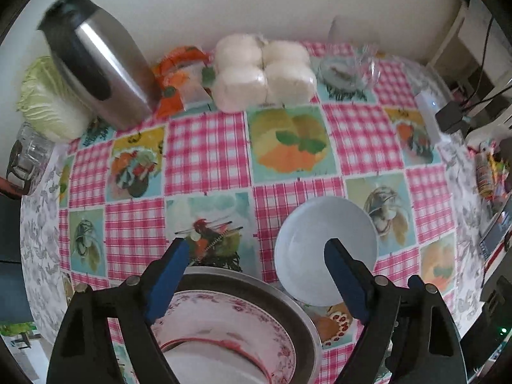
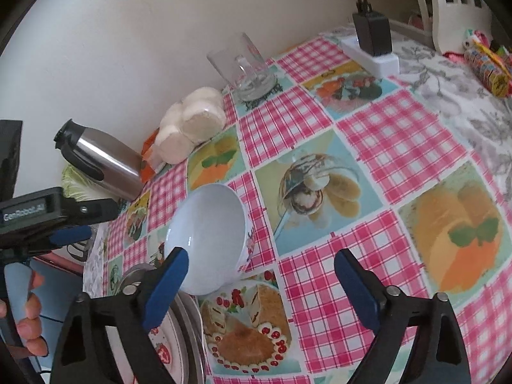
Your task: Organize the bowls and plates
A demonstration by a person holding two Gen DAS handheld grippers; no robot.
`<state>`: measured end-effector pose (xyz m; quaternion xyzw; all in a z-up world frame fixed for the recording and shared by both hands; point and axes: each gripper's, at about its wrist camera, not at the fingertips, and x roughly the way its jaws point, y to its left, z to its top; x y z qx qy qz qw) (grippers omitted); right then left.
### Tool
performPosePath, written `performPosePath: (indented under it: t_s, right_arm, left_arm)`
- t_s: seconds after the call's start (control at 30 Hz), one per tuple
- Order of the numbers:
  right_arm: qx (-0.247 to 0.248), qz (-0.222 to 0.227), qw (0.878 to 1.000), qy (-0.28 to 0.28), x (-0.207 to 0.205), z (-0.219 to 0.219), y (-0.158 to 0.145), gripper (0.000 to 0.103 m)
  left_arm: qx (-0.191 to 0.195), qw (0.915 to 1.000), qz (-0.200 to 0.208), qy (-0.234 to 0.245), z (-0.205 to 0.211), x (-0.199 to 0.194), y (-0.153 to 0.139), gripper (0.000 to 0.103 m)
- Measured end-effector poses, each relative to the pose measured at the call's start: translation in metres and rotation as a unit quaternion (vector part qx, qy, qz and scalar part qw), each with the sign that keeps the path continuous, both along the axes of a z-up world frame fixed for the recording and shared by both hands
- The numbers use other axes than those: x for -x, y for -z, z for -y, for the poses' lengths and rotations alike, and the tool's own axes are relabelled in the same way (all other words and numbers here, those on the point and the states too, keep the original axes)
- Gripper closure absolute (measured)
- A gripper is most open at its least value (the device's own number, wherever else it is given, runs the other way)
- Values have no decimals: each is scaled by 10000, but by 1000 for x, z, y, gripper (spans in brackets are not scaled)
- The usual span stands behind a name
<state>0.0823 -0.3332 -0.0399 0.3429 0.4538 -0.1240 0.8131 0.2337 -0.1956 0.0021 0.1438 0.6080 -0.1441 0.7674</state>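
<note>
A white bowl (image 1: 320, 243) stands on the patterned tablecloth, beside a stack of a floral plate (image 1: 230, 316) inside a metal dish (image 1: 297, 307). My left gripper (image 1: 256, 246) hangs open over that stack, and its right finger overlaps the bowl in the picture. In the right wrist view the bowl (image 2: 208, 233) sits just past the left fingertip of my right gripper (image 2: 260, 257), which is open with only tablecloth between its fingers. The plate stack (image 2: 179, 345) shows at the lower left. The left gripper (image 2: 64, 233) and a hand (image 2: 28, 320) appear at the left edge.
Along the wall stand a steel thermos jug (image 1: 96, 70), a cabbage (image 1: 48, 102), a pack of white buns (image 1: 262, 73) and a glass mug (image 2: 243, 67). A power strip with an adapter (image 2: 371, 44) and sweets (image 2: 489, 67) lie at the right.
</note>
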Motion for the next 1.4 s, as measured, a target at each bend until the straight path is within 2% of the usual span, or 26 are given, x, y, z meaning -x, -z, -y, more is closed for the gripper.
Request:
performPosePath:
  t_s: [0.2,0.33,0.47,0.77,1.1,1.2,1.3,1.37,1.4]
  right_arm:
    - [-119,-123,9999,10,-9,-2,14,21]
    - [-226,-198,9995,35,-12,-3,24,30]
    - [-285,-218,9994,3,-18,-5,28,35]
    - [-330,-262,9991,-47,-27,-8,39,51]
    - [-368,-282,9988,-133,-38,-14,47,58]
    - [-447,-253,9985,-196,-39,-16,48,62]
    - [-528,-220,9981,-222,-40,-17,49,65]
    - [-593,-176,9978,-235,-41,-18,49,69]
    - [-631,-144,9976,-242,-41,-18,49,74]
  left_arm:
    - [-385,9979,-496,-173,4,-12,35,17]
    - [-439,9970,-615,-134,7,-16,50,18]
    - [-507,9954,-805,-113,13,-20,61,33]
    - [-612,9924,-1061,-117,25,-29,85,35]
    - [-795,9899,-1172,7,35,-35,102,37]
    - [-695,9897,-1254,39,38,-36,106,44]
    - [-594,9895,-1316,69,42,-35,106,55]
    - [-543,9895,-1331,117,45,-32,107,66]
    - [-525,9894,-1343,149,48,-29,105,68]
